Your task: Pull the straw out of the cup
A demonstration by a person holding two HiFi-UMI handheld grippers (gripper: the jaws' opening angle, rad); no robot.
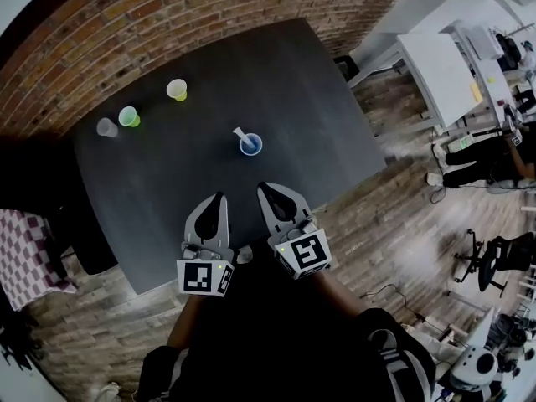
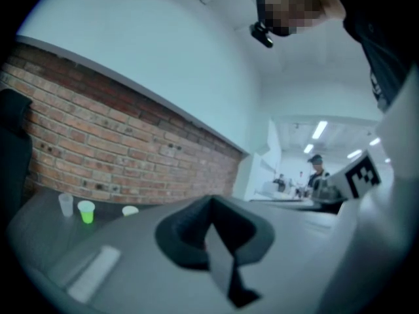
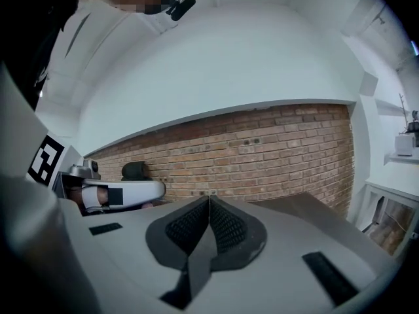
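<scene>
Left gripper (image 1: 221, 198) and right gripper (image 1: 265, 188) are closed, empty; the straw (image 1: 239, 134) in the blue cup (image 1: 259, 146) looks light, bendy: pinch its top end

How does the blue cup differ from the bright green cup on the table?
The blue cup holds a white straw that leans out over its rim; the green cup shows no straw. The blue cup stands alone near the middle of the table; the green cup stands toward the far left, between a clear cup and a yellowish cup. Both stand upright.
</scene>
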